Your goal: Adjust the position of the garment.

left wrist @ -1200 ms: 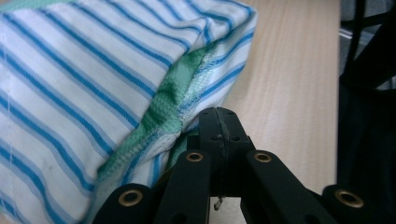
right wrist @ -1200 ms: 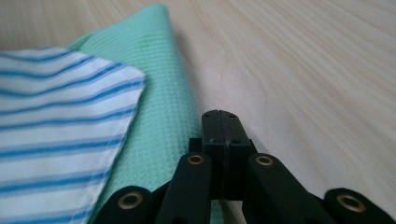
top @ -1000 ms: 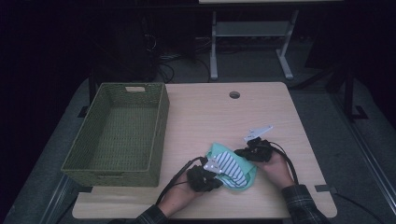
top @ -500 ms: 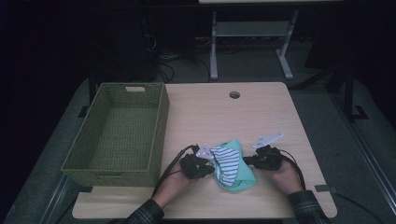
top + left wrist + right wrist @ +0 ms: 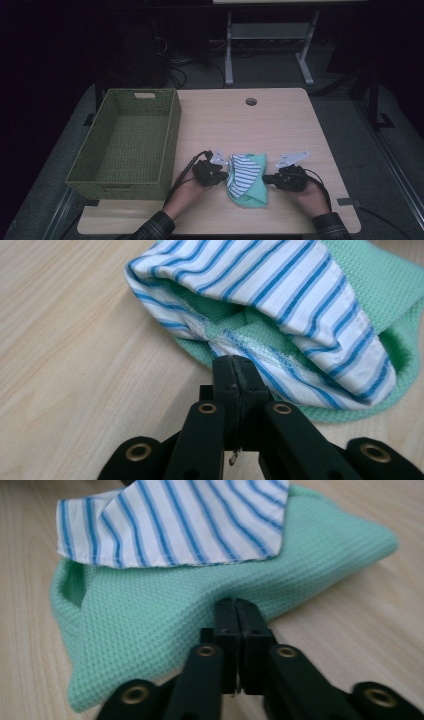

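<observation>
Cloth, green waffle with a striped lining, sits folded on the bench near the front edge, looks mid-fold. Left gripper and right gripper come in level from either side, fingers pinched on its edges. Next, I'd guess: lift both evenly, into the basket.

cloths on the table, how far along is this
Done: the striped cloth lies folded over the green cloth in a loose bundle on the table. In hand: the left gripper and right gripper sit shut at the bundle's opposite edges. Left: the basket holds no cloth, if that is where the bundle goes.
</observation>
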`<state>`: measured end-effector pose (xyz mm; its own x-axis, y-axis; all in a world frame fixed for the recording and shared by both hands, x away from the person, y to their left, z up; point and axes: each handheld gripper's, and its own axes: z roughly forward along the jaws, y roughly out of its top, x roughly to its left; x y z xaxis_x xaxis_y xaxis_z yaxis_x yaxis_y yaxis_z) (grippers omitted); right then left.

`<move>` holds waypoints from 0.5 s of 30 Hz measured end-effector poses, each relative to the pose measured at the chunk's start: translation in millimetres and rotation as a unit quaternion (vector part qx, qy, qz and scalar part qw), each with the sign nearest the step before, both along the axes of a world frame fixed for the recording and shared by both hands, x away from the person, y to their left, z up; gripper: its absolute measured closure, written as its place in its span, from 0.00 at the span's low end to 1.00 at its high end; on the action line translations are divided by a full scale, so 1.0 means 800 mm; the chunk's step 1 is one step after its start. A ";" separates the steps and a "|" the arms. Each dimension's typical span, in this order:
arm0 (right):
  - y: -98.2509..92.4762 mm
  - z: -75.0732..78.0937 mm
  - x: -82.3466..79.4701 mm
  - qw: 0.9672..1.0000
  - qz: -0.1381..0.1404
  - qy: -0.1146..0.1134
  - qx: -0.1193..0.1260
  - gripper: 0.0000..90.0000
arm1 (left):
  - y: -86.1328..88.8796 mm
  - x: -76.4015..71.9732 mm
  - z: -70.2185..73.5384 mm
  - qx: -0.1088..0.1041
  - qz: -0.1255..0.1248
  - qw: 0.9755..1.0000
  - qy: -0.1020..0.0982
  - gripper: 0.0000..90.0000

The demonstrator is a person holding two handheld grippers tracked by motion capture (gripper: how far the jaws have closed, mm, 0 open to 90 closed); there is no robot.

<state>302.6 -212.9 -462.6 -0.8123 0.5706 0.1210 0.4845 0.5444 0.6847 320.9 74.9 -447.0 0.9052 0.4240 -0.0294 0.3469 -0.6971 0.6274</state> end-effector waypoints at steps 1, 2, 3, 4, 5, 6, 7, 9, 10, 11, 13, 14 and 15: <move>-0.002 0.001 0.000 1.000 -0.005 -0.006 0.000 0.92 | 0.002 0.001 0.001 -0.002 -0.004 1.000 0.004 0.94; -0.005 0.003 -0.002 1.000 -0.012 -0.010 0.003 0.91 | 0.004 0.001 0.001 -0.004 -0.008 1.000 0.007 0.92; -0.008 0.004 -0.003 1.000 -0.016 -0.013 0.007 0.88 | 0.005 0.001 0.001 -0.006 -0.009 1.000 0.006 0.90; -0.012 0.004 -0.005 1.000 -0.023 -0.015 0.010 0.84 | 0.007 0.002 0.003 0.000 -0.016 1.000 0.010 0.88; -0.016 0.004 -0.006 0.999 -0.029 -0.020 0.009 0.80 | 0.007 0.002 0.004 0.001 -0.018 1.000 0.010 0.85; -0.019 0.004 -0.009 0.999 -0.038 -0.022 0.009 0.76 | 0.007 0.001 0.005 -0.001 -0.021 1.000 0.007 0.84; -0.024 0.003 -0.012 0.998 -0.047 -0.027 0.008 0.70 | 0.007 0.000 0.007 0.001 -0.024 1.000 0.007 0.80; -0.031 0.001 -0.015 0.998 -0.057 -0.033 0.004 0.63 | 0.005 -0.001 0.010 0.008 -0.029 1.000 -0.004 0.75; -0.035 -0.001 -0.017 0.998 -0.061 -0.035 0.002 0.59 | 0.004 -0.001 0.012 0.015 -0.033 0.999 -0.008 0.72; -0.039 -0.002 -0.019 0.997 -0.065 -0.038 0.000 0.54 | 0.003 -0.001 0.014 0.017 -0.034 0.999 -0.007 0.69; -0.046 -0.005 -0.021 0.997 -0.070 -0.040 0.002 0.47 | 0.001 0.001 0.017 0.026 -0.046 0.999 -0.006 0.64; -0.049 -0.007 -0.022 0.996 -0.074 -0.041 0.000 0.44 | 0.000 0.003 0.019 0.029 -0.048 0.998 -0.004 0.63; -0.051 -0.009 -0.023 0.996 -0.078 -0.040 0.000 0.41 | -0.001 0.005 0.021 0.028 -0.050 0.998 -0.001 0.61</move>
